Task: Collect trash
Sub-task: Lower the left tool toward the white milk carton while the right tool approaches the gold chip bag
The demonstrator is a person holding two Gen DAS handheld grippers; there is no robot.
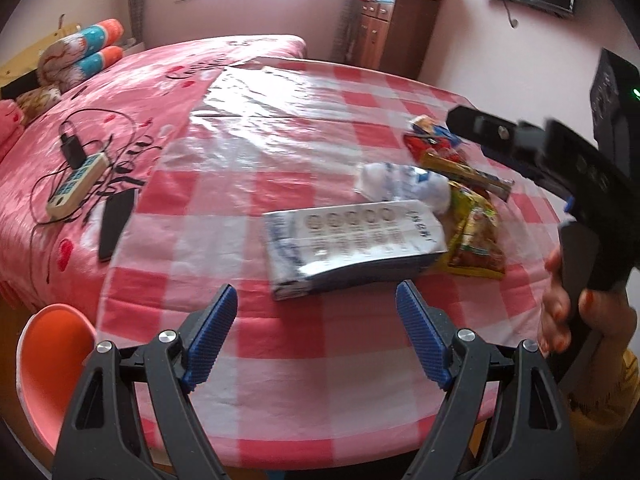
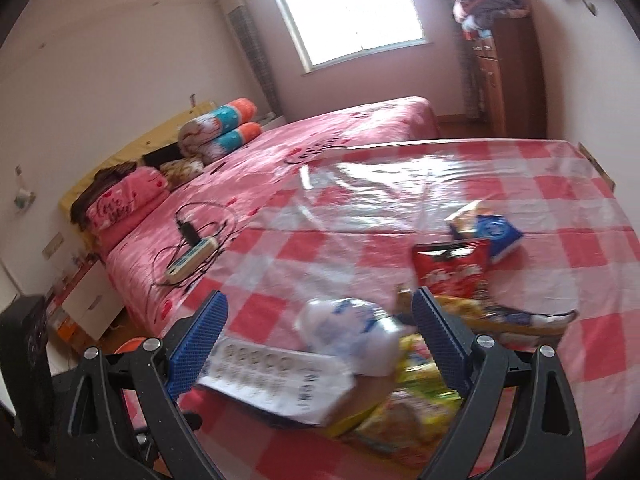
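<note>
A flat white-and-blue carton (image 1: 352,250) printed with rows of circles lies tilted near the desk's right edge. Touching its far side is a crumpled white plastic bag (image 1: 404,186). Yellow snack wrappers (image 1: 476,236) overlap beside it; a red packet (image 2: 452,266) and a blue pack (image 2: 496,232) lie farther back.

Box (image 1: 352,248) lies left of wrappers (image 1: 476,236) on table (image 1: 280,360).

Pink bed (image 1: 168,80); power strip (image 1: 76,184); orange chair (image 1: 52,360).
</note>
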